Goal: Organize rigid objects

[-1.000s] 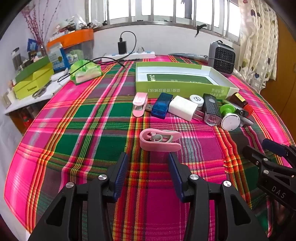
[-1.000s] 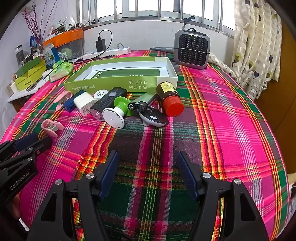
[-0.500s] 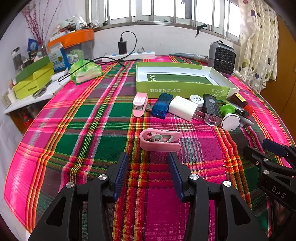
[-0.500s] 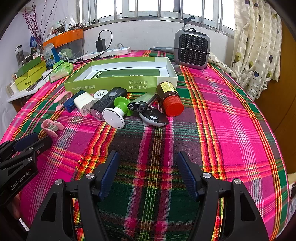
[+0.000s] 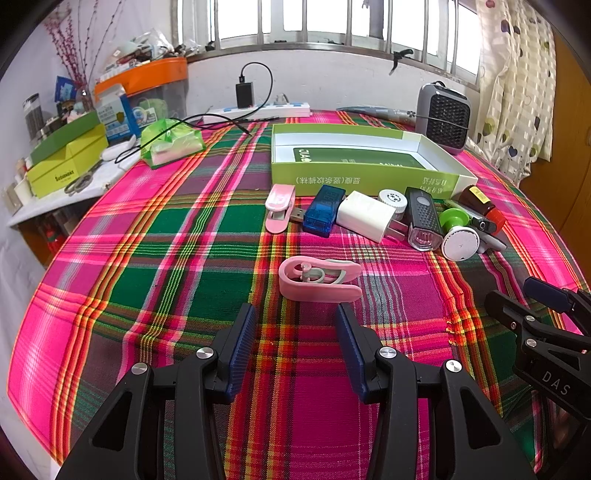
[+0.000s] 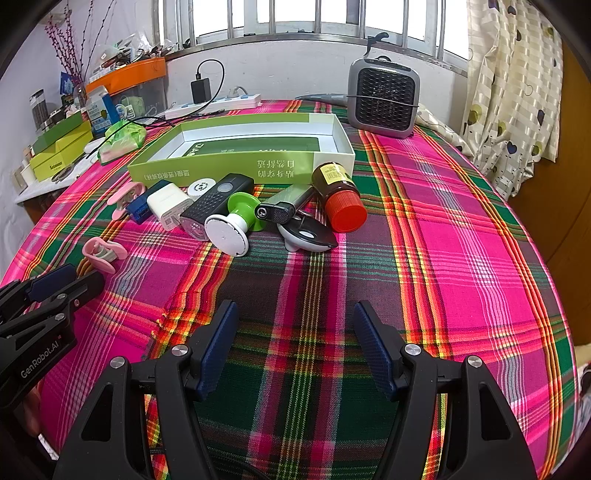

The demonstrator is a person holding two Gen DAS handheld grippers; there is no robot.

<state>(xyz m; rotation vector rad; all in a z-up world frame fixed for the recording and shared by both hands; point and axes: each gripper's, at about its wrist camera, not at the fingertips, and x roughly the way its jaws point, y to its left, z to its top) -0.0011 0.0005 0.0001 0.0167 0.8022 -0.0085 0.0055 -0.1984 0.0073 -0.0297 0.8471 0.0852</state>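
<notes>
Bright daylight pours in through the barred window [image 5: 332,22] at the back, its panes blown out white. The pink-and-green plaid tablecloth [image 6: 461,240] glows vivid, shadows soft and short. Both views are sharp, with heavy fisheye bending and dark vignetted corners at the edges.

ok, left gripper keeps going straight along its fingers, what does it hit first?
Probably the pink clip, lying alone on the plaid cloth just past the open left gripper. It points downward, so it might meet cloth just short of the clip; depth is unclear.
</notes>
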